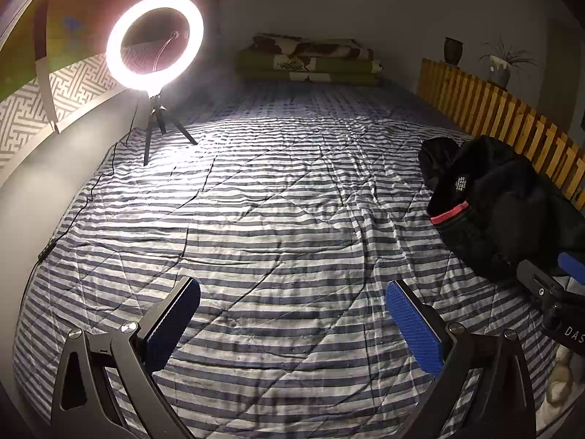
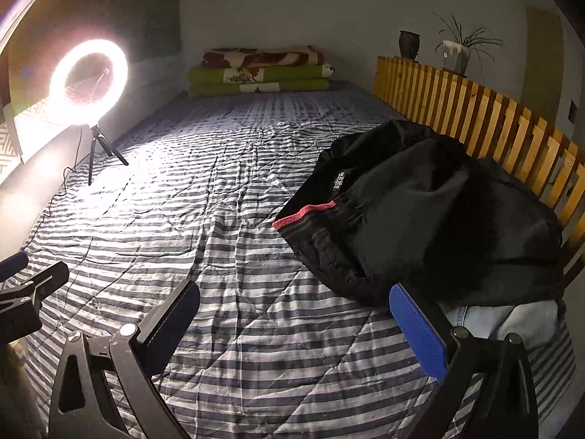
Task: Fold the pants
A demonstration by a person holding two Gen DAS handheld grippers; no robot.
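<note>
Black pants (image 2: 420, 212) with a pink-edged waistband (image 2: 305, 213) lie crumpled in a heap on the striped bed cover (image 2: 226, 241), at the right beside the wooden rail. The same black pants (image 1: 497, 205) show at the right of the left wrist view. My left gripper (image 1: 292, 323) hovers open over bare cover, left of the heap, nothing between its blue pads. My right gripper (image 2: 294, 323) is open too; its right pad (image 2: 416, 333) is just in front of the heap's near edge. Pale blue denim (image 2: 512, 320) peeks out under the black heap.
A lit ring light (image 1: 153, 38) on a small tripod stands at the bed's left, its cable (image 1: 84, 205) trailing along the cover. Folded blankets (image 2: 259, 71) lie at the far end. A wooden slat rail (image 2: 475, 117) runs along the right, with a vase and a potted plant behind it.
</note>
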